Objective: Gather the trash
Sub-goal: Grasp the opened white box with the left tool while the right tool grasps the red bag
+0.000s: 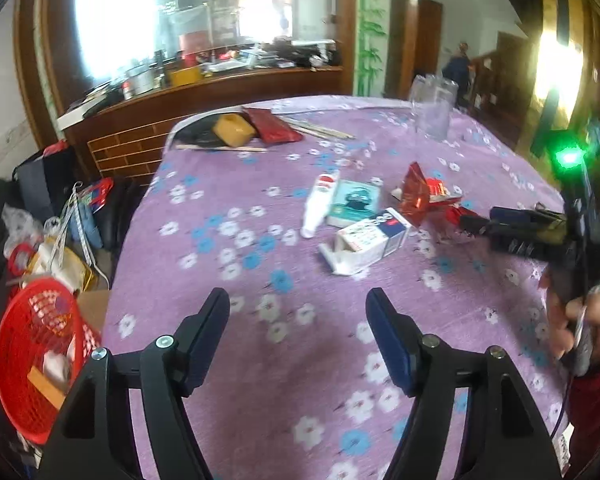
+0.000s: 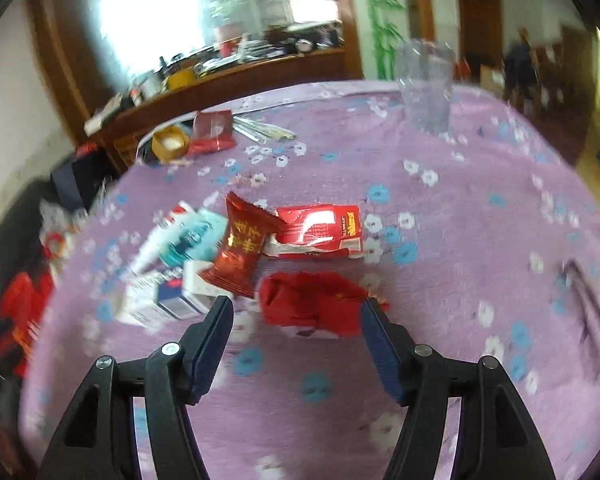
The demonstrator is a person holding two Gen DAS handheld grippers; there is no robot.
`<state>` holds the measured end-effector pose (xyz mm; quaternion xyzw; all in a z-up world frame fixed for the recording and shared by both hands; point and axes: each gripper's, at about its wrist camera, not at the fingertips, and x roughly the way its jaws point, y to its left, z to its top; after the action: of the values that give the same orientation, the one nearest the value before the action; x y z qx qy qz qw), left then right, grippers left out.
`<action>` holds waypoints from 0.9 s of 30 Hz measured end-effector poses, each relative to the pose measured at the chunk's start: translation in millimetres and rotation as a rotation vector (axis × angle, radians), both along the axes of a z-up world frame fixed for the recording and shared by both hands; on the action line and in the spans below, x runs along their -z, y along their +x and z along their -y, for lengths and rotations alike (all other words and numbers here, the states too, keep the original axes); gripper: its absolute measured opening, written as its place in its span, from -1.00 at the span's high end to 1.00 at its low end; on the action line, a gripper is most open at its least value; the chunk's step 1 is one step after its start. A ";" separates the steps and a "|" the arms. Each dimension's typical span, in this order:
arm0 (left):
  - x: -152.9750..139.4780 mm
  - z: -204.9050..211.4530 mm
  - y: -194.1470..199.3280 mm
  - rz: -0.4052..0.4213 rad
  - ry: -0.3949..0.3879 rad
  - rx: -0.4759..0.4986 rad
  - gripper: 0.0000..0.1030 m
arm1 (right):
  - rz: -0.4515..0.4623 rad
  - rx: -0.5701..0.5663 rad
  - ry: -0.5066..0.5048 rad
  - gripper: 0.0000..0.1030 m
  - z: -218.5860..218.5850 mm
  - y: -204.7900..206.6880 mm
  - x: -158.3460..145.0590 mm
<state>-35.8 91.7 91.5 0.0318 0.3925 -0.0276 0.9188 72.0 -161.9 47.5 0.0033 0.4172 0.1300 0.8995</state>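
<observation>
Trash lies mid-table on a purple flowered cloth (image 1: 284, 208): a white-and-blue carton (image 1: 366, 246), a teal box (image 1: 354, 202), a white tube (image 1: 320, 204), a red foil wrapper (image 1: 418, 196) and a crumpled red packet (image 2: 310, 306). My left gripper (image 1: 298, 300) is open and empty, well short of the carton. My right gripper (image 2: 296, 308) is open, its fingertips flanking the near edge of the crumpled red packet. A torn red carton (image 2: 320, 228) lies behind it. The right gripper also shows in the left wrist view (image 1: 476, 224).
A red mesh basket (image 1: 32, 360) stands below the table's left edge among bags. Clear plastic cups (image 1: 432, 108) stand at the far right. A yellow box (image 1: 234, 128), a dark red pouch (image 1: 274, 124) and chopsticks (image 1: 324, 130) lie at the far edge. A wooden counter is behind.
</observation>
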 end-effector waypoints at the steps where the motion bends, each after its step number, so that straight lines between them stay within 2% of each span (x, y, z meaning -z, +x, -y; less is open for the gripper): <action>1: 1.1 6.0 5.3 -0.008 0.012 0.008 -0.36 | 0.016 -0.016 -0.043 -0.38 -7.0 -1.5 3.8; 5: 5.6 22.9 25.8 -0.028 0.051 0.031 -0.38 | 0.074 -0.050 -0.192 -0.37 -30.5 -1.4 19.7; 6: 7.1 26.9 31.0 -0.031 0.060 0.040 -0.38 | 0.077 -0.039 -0.208 -0.32 -30.6 -1.0 21.8; 7: 8.6 30.2 35.2 -0.033 0.070 0.045 -0.39 | 0.075 -0.034 -0.209 -0.08 -27.6 -3.1 23.5; 9: 12.7 38.8 44.7 -0.042 0.092 0.067 -0.48 | 0.064 -0.026 -0.185 0.17 -20.4 -1.0 25.4; 10: 16.6 45.3 51.1 -0.046 0.107 0.089 -0.49 | 0.052 -0.021 -0.162 0.47 -15.0 0.5 26.3; 12: 23.0 53.4 61.4 -0.048 0.140 0.107 -0.52 | 0.034 -0.013 -0.104 0.52 -4.3 3.2 27.1; 13: 27.1 56.8 66.8 -0.063 0.145 0.125 -0.53 | 0.028 -0.006 -0.062 0.68 1.9 3.2 25.5; 14: 29.6 59.3 71.5 -0.076 0.149 0.138 -0.53 | 0.027 0.005 -0.014 0.68 9.6 3.1 23.2; 15: 34.8 62.7 78.6 -0.089 0.167 0.152 -0.53 | 0.027 0.007 0.030 0.99 15.0 2.4 21.5; 20: 50.0 71.7 100.7 -0.117 0.235 0.188 -0.53 | 0.033 0.026 0.158 0.98 33.5 0.6 14.0; 25: 61.3 78.5 111.8 -0.125 0.263 0.221 -0.52 | 0.060 0.114 0.300 0.96 67.3 0.3 3.9; 26: 63.0 80.7 112.8 -0.122 0.260 0.230 -0.49 | 0.056 0.132 0.327 0.97 74.5 1.4 4.2; 27: 65.3 83.4 113.8 -0.120 0.262 0.235 -0.34 | 0.049 0.160 0.350 0.94 81.9 3.2 5.4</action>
<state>78.0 8.3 26.2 0.1949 0.4405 -0.0852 0.8722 75.2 -243.8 42.1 0.1898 0.3647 0.1290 0.9024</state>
